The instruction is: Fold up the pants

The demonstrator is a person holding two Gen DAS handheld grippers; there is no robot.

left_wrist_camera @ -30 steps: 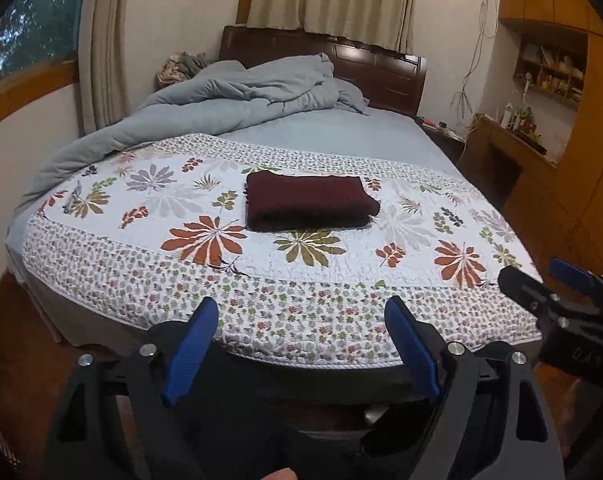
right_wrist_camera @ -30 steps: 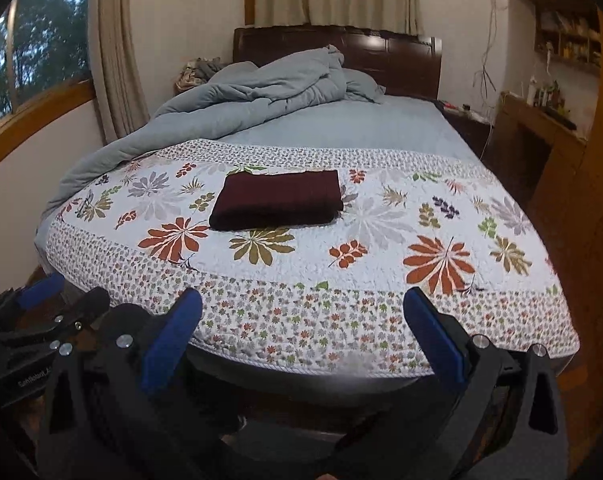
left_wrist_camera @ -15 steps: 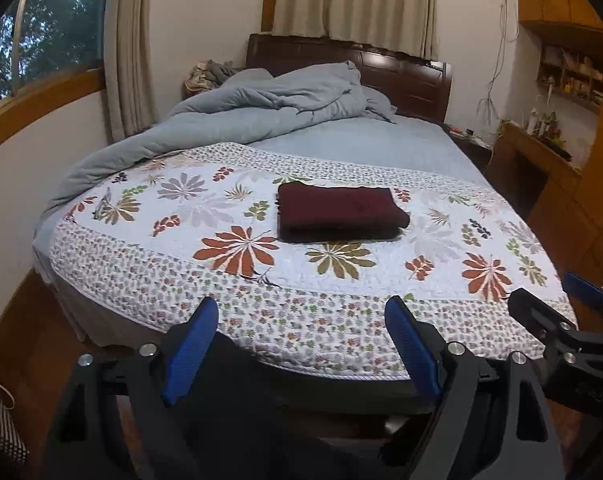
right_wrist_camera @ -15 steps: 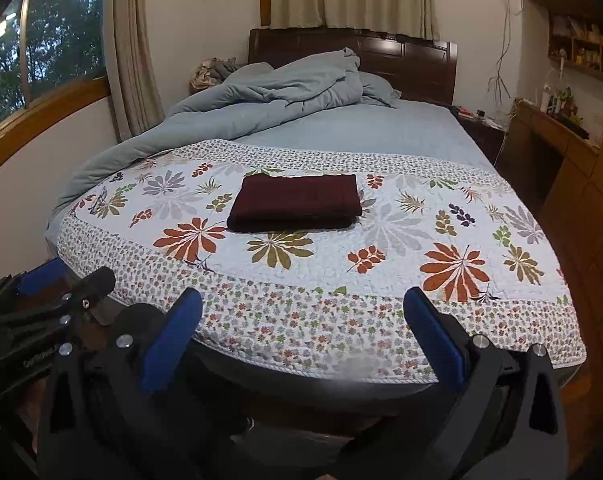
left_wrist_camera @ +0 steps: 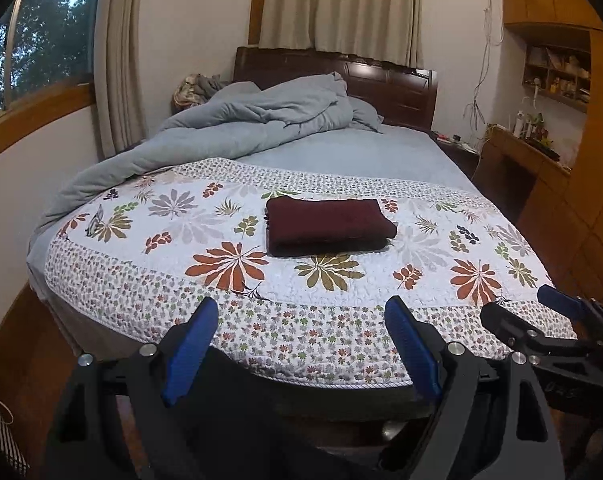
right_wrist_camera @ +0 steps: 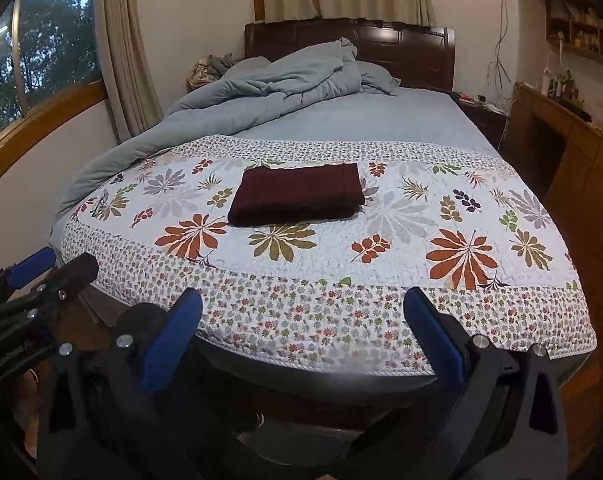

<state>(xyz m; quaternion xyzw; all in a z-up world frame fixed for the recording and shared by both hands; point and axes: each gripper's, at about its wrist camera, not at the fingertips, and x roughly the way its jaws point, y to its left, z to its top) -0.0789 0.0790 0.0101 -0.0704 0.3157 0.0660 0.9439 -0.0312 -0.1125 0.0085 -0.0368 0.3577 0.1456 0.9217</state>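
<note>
Both hand-held grippers have drawn back from the bed's foot: left hand-held gripper (left_wrist_camera: 301,344) and right hand-held gripper (right_wrist_camera: 301,334) hang empty, jaws spread wide. Beyond, folded maroon pants (left_wrist_camera: 327,226) lie on the floral quilt (left_wrist_camera: 421,248).

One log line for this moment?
pants: folded, on quilt | left claw: open, empty | right claw: open, empty
</note>
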